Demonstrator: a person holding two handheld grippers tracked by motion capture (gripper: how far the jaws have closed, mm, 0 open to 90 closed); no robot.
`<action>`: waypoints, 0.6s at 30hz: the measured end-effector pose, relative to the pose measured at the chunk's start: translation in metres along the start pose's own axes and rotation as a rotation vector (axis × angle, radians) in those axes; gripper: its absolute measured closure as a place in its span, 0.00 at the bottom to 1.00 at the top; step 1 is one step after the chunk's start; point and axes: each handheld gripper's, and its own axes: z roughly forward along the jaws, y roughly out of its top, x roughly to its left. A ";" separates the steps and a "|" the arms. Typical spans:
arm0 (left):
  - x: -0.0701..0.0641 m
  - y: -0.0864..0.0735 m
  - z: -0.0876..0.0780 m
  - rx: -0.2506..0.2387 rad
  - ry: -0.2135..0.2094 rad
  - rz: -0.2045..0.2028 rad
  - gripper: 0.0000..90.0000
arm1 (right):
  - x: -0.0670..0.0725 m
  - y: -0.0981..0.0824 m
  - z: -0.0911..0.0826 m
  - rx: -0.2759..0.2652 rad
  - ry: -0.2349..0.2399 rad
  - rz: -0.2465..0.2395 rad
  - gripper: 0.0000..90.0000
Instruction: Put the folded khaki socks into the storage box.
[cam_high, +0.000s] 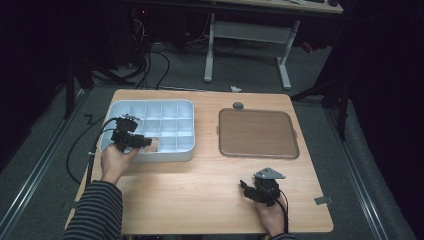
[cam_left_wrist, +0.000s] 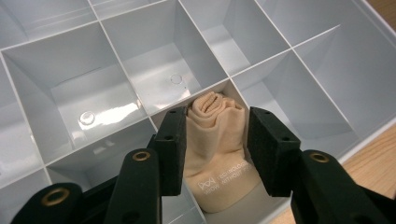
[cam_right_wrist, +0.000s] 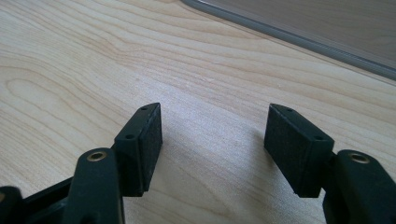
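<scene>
A rolled beige cloth (cam_left_wrist: 217, 140) with faint white lettering lies in a front-row compartment of the white divided box (cam_high: 150, 103), seen from above as a tan patch (cam_high: 154, 145). My left gripper (cam_left_wrist: 215, 149) hangs over that compartment (cam_high: 145, 142). Its pads (cam_left_wrist: 173, 149) stand on either side of the cloth with a sliver of room, not pressing it. My right gripper (cam_high: 245, 189) rests low over the bare wood near the table's front right. It is open (cam_right_wrist: 214, 140) with nothing between its fingers.
A brown shallow tray (cam_high: 257, 132) lies at the right of the table, its grey rim (cam_right_wrist: 289, 35) just beyond the right gripper. The box's other compartments (cam_left_wrist: 163, 65) hold nothing. A small grey disc (cam_high: 238, 105) sits behind the tray. Desk legs and cables stand beyond.
</scene>
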 end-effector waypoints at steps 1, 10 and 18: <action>0.000 0.000 -0.001 -0.002 0.004 -0.001 0.64 | 0.000 0.000 0.000 0.000 0.000 0.000 0.41; 0.002 -0.006 -0.013 -0.027 0.006 -0.002 0.64 | 0.000 0.000 0.000 0.000 0.000 0.000 0.41; 0.000 -0.011 -0.022 -0.038 0.007 0.017 0.63 | 0.000 0.000 0.000 0.000 0.000 0.001 0.41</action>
